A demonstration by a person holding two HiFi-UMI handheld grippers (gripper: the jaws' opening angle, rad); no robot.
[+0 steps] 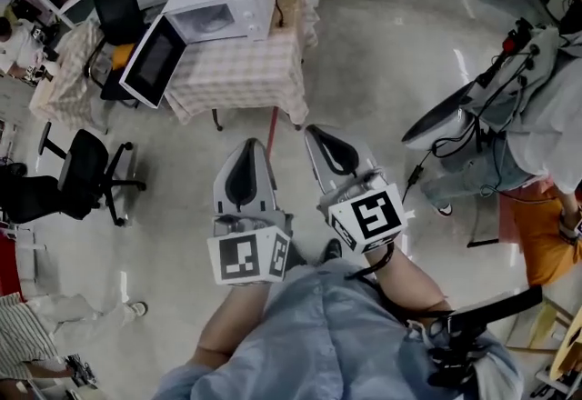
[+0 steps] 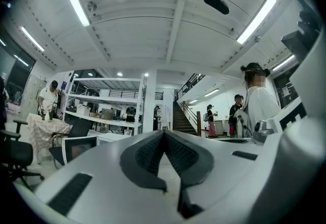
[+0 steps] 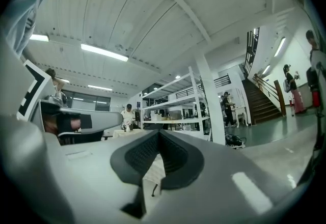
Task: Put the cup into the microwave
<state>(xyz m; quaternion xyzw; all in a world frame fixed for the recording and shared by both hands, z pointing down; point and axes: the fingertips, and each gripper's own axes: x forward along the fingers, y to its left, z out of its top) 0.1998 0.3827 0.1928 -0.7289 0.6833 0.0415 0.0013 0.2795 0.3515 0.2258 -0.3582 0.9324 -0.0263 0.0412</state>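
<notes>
Head view has your grey-and-white left gripper and its twin, the right gripper, held level side by side over the pale polished floor. Both are aimed at the white box-shaped microwave. It sits on a small table draped in checked cloth, well apart from you, with its dark-glass door swung wide open.

Each gripper view shows its ribbed dark pads meeting at the tip with nothing between them, so both claws are closed and empty. You cannot pick out the cup in any view (the microwave cavity is too small to read from here), so locate it before anything else.

Judging from the task alone, expect a light, rigid thing with smooth, possibly slippery walls, and perhaps breakable. Take it across the body, a little below the rim, with the pads squarely on opposite sides. Squeeze only enough to hold, and keep it upright on the way to the cavity.
</notes>
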